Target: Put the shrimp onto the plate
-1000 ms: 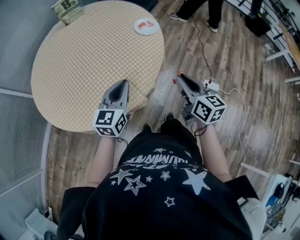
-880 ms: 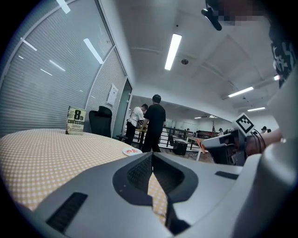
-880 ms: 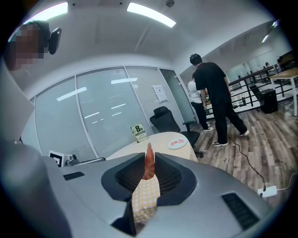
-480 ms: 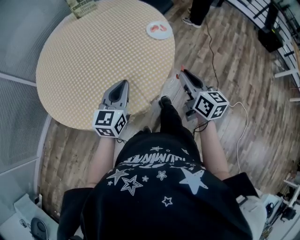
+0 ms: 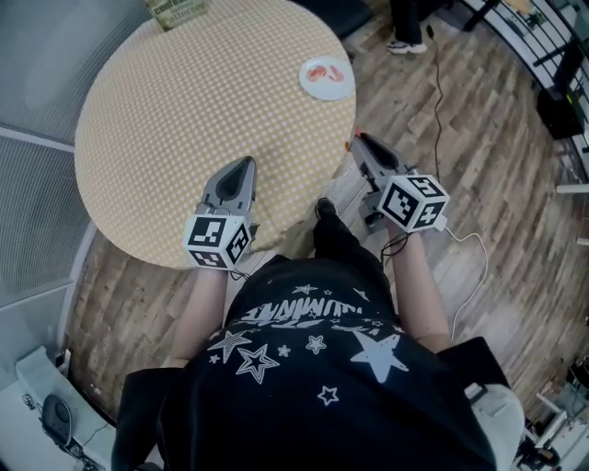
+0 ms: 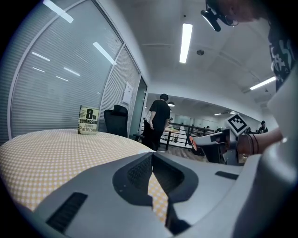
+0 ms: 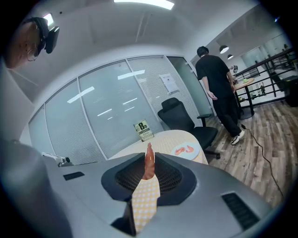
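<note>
A white plate point(image 5: 328, 79) lies near the far right edge of the round checked table point(image 5: 184, 120), with orange shrimp point(image 5: 323, 73) on it. The right gripper view shows that plate point(image 7: 186, 150) ahead and slightly right. My right gripper point(image 5: 354, 141) hovers just off the table's right edge, short of the plate, shut on one orange shrimp point(image 7: 148, 161) that stands up between the jaws. My left gripper point(image 5: 245, 162) is over the table's near edge, jaws shut with nothing between them point(image 6: 151, 155).
A book point(image 5: 175, 9) stands at the table's far edge. A black office chair point(image 7: 184, 118) stands beyond the table. A person in black point(image 7: 219, 88) stands on the wooden floor beyond the chair. A cable point(image 5: 442, 101) runs over the floor to the right.
The table and plate have shifted nearer and rightward in the head view as I stepped closer. Both grippers keep the same pose, the right one still on the shrimp.
</note>
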Demonstrator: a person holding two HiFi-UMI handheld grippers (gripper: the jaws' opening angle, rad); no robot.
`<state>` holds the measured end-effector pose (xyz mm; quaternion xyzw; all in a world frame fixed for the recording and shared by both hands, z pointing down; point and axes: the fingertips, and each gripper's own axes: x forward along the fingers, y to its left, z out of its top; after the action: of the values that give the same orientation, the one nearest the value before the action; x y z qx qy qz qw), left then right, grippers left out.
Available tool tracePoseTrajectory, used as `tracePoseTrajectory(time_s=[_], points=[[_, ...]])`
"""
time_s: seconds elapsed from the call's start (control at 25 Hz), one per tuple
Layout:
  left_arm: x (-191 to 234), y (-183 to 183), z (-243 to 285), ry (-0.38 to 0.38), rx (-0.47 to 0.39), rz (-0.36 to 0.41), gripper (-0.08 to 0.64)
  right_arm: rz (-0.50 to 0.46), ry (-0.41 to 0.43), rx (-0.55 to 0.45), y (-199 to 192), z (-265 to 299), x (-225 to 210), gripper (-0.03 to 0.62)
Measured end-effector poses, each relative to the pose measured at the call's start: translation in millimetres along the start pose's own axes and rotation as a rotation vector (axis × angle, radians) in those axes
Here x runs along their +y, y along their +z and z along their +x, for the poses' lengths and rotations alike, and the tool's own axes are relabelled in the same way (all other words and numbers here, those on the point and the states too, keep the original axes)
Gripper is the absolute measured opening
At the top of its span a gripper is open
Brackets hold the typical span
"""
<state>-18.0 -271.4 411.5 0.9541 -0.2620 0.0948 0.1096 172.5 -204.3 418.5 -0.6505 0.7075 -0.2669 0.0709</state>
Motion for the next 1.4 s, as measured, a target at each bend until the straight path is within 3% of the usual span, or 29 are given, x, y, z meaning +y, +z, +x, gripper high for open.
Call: tracePoseTrajectory(time_s=[0.4, 0.88, 1.2, 1.4], points=[[2, 18, 93, 0.089, 0.021, -0.021, 0.008, -0.004, 0.087, 0.104, 37, 67, -75, 0.071], [28, 11, 137, 0.281, 0.037, -0.075, 0.008, -0.089, 0.187, 0.338, 8, 160, -123, 0.071], [41, 1, 130, 0.381, 0.044, -0.113, 0.008, -0.193, 0.154, 0.470, -21, 200, -139, 0.071], [44, -3, 130, 0.404, 0.054, -0.128, 0.008, -0.278, 0.123, 0.525, -30, 215, -144, 0.071]])
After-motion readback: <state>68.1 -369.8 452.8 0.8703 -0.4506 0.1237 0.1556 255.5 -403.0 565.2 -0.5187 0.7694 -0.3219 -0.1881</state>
